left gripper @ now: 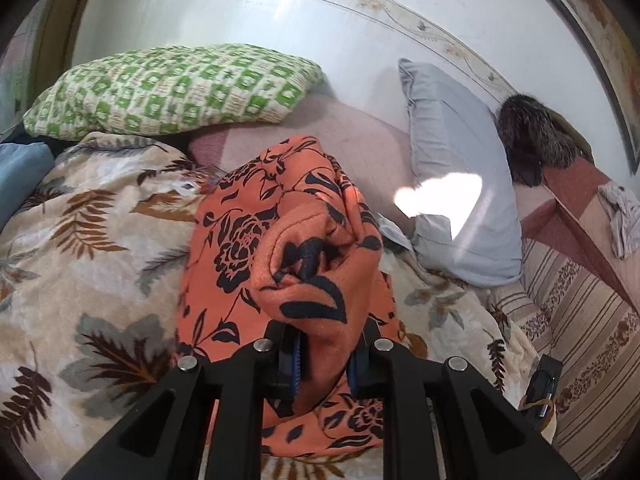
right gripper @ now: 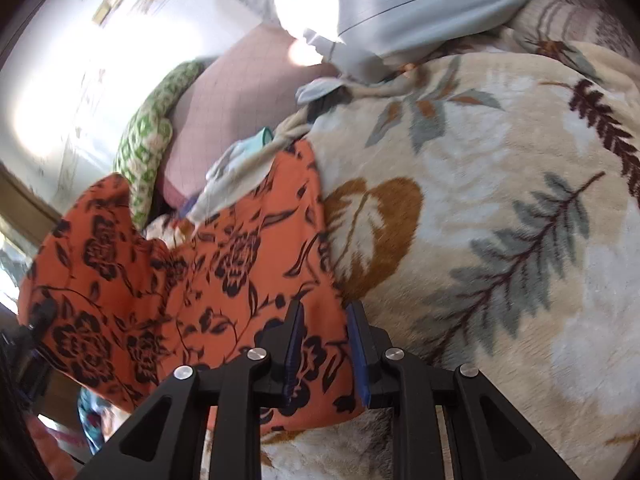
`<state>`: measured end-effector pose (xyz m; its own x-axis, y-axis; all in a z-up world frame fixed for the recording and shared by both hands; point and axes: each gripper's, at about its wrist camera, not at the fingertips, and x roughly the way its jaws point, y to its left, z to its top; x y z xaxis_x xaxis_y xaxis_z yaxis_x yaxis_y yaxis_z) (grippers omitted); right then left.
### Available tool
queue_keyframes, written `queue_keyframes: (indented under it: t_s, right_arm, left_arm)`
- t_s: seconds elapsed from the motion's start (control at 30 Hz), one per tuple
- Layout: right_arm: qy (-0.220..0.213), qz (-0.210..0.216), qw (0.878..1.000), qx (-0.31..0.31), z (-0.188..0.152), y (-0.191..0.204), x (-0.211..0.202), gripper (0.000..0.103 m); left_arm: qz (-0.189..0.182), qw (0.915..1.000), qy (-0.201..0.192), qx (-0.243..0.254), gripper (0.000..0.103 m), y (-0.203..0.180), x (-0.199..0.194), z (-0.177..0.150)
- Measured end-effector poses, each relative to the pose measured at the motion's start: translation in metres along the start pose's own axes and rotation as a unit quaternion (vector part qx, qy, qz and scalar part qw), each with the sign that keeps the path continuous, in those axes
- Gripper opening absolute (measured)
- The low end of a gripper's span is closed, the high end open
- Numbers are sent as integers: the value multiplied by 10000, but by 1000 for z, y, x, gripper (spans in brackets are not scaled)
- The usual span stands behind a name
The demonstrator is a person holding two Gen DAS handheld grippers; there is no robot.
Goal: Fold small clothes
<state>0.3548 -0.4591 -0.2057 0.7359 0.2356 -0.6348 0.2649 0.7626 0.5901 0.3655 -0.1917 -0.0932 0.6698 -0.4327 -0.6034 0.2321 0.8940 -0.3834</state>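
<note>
Daylight is blowing out a patch on the grey pillow [left gripper: 452,184] and glaring off the wall [left gripper: 224,12] behind it. The right wrist view is smearing with motion blur, the wall [right gripper: 60,92] overexposing. Fisheye bending is curving both pictures' edges.

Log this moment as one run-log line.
step: fold | left gripper: shut on orange floral garment | right gripper: shut on same | surface: leaf-print blanket
</note>
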Motion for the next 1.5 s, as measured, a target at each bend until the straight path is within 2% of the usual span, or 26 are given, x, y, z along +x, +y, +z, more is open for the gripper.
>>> queue_keyframes:
  t_s: [0.13, 0.2, 0.27, 0.37, 0.5, 0.6, 0.67, 0.77, 0.87, 0.97, 1.1, 1.2, 1.23, 1.3, 1.37, 1.4, 1.5]
  right_arm:
    - [-238, -93, 9993, 281, 14, -23, -13, 24]
    - [-336, -136, 9984, 442, 21, -37, -20, 24]
    - [-415, -155, 9968, 661, 27, -52, -24, 24]
    - [-425, -123, 9946, 937, 36, -67, -24, 24]
    - [-398, -30, 9938, 1042, 40, -74, -23, 25]
    - [-419, 72, 9931, 1096, 41, -73, -23, 25]
    - [-440, 52, 9934, 1057, 42, -71, -24, 25]
    - [-466, 48, 9932, 1067, 40, -73, -27, 25]
    - [-437, 34, 9930, 1100, 39, -75, -26, 25]
    - [-324, 180, 9929, 1132, 39, -76, -23, 28]
    - [-252, 403, 9907, 1273, 41, -78, -21, 28]
    - [-199, 512, 9892, 1362, 42, -80, -19, 28]
    - [-179, 578, 9886, 1381, 42, -80, -19, 28]
    - [-162, 724, 9878, 1372, 44, -78, -19, 31]
    - [-215, 803, 9881, 1292, 48, -73, -19, 51]
    - [-290, 854, 9885, 1217, 49, -70, -20, 65]
    - [-292, 990, 9909, 862, 57, -56, -15, 65]
  left_arm:
    - [19, 9978, 486, 446, 17, -43, 57, -39]
    - [67, 9948, 843, 560, 17, -51, 89, -66]
    - [235, 9918, 950, 827, 17, -57, 105, -89]
    - [314, 9900, 755, 1151, 17, -63, 100, -98]
    - [76, 9946, 712, 752, 16, -57, 85, -79]
    - [-124, 9960, 294, 830, 16, -71, 63, -65]
    - [-234, 9948, 197, 972, 16, -82, 56, -64]
    - [-288, 9914, 527, 1159, 16, -90, 72, -85]
    - [-83, 9845, 951, 1470, 15, -88, 97, -116]
    - [-176, 9822, 862, 1662, 16, -88, 95, -120]
    - [-289, 9805, 1022, 1655, 16, -94, 98, -111]
    - [-70, 9670, 1175, 2258, 16, -104, 108, -122]
    - [-86, 9653, 1144, 2347, 17, -106, 107, -122]
    - [-367, 9657, 1178, 2286, 30, -104, 95, -118]
    - [-703, 9654, 1318, 2135, 49, -98, 79, -112]
    - [-752, 9653, 1334, 2114, 52, -96, 70, -109]
    - [-846, 9675, 956, 2184, 58, -77, 26, -93]
